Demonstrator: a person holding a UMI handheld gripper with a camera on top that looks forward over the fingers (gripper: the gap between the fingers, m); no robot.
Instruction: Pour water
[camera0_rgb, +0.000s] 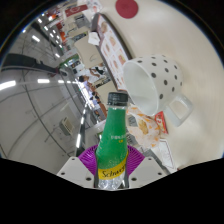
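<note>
My gripper (112, 165) is shut on a green Schweppes bottle (114, 140) with a yellow label and a dark green cap. The purple pads (90, 160) press on the bottle's lower body from both sides. The bottle leans a little, its cap pointing up toward a white mug (155, 82) with black dots. The mug lies beyond and to the right of the bottle's neck, its open mouth turned toward the bottle and its handle on the far right side.
A light tabletop (160, 135) with printed cards lies beyond the fingers, under the mug. A white card with a red circle (127, 8) sits farther off. A wide hall with ceiling lights stretches away on the left.
</note>
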